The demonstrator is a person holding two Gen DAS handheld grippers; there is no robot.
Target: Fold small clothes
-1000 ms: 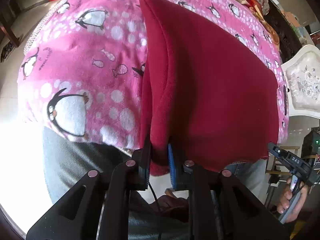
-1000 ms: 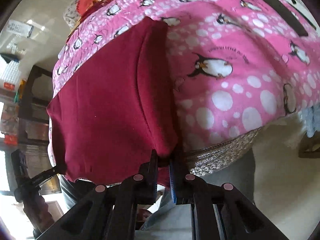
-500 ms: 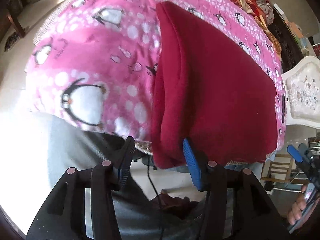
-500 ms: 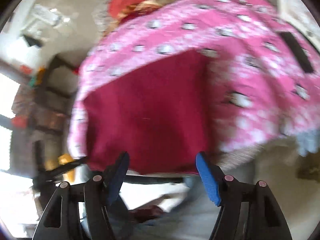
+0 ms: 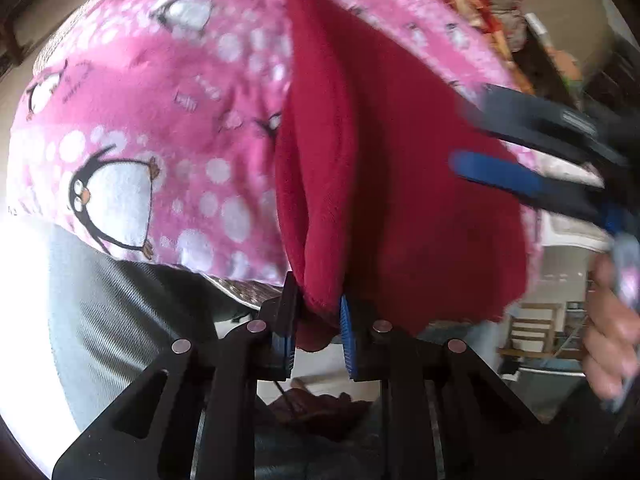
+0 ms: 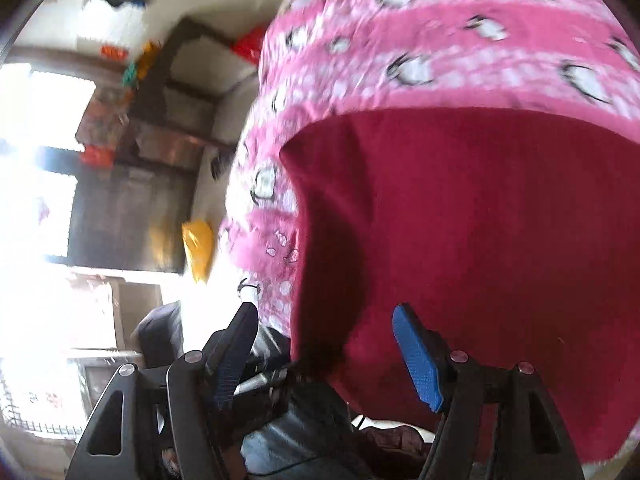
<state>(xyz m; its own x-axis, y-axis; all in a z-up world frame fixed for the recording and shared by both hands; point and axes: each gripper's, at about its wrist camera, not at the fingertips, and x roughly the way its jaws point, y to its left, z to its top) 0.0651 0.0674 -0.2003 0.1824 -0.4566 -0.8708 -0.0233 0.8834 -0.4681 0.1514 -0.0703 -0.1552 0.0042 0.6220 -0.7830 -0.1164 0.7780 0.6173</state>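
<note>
A dark red garment [image 5: 400,184] lies spread on a pink penguin blanket [image 5: 160,120], its left side folded into a thick edge. My left gripper [image 5: 316,320] grips the near end of that folded edge; its jaws are closing with the cloth pressed between the pads. In the left wrist view, my right gripper [image 5: 468,132] shows blurred over the garment's right part, held by a hand [image 5: 608,320]. In its own view the right gripper [image 6: 326,352] stands open above an edge of the red garment [image 6: 480,240], its pads clear of the cloth.
The blanket [image 6: 440,40] drapes over the front edge, with the person's grey jeans [image 5: 120,300] just below it. Dark shelving [image 6: 132,200] and a yellow object [image 6: 198,248] stand beyond the blanket's edge, beside a bright window.
My left gripper opened and closed again on the folded edge. My right gripper let go of the garment's near corner, opened wide, and swung sideways over the garment while rolling.
</note>
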